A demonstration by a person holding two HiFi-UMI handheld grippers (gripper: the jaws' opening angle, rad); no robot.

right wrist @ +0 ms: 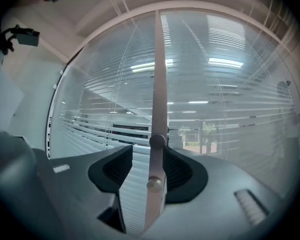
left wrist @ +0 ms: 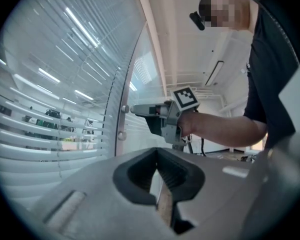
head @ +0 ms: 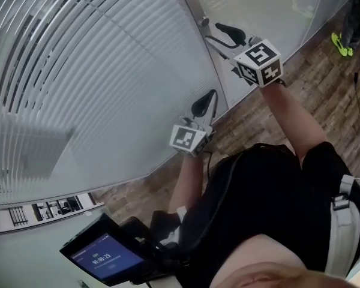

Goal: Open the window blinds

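**Head view:** The window blinds [head: 96, 71] fill the picture from 9 to 12 o'clock, behind glass to the left of a pale frame post [head: 195, 11]. At 1 o'clock the right gripper [head: 219, 36] reaches on an outstretched forearm to a small knob [head: 204, 21] on that post. The left gripper [head: 209, 104] hangs near centre on a bent, raised arm, clear of the post.

**Left gripper view:** Its jaws meet at the tips on nothing and point level, with the post rising toward 12 o'clock. At 9 o'clock the slats [left wrist: 45, 129] are tilted enough for the room beyond to show between them.

**Right gripper view:** The jaws are spread and level on either side of the post. The knob sits between them and a second knob [right wrist: 154, 184] lies at 6 o'clock; neither pad looks pressed. The knob is small, round and smooth-looking. An off-centre closing would likely pinch the post instead or slide off mid-turn, and a turn the wrong way would shut the slats. Whether the slats are as open as they go cannot be told.
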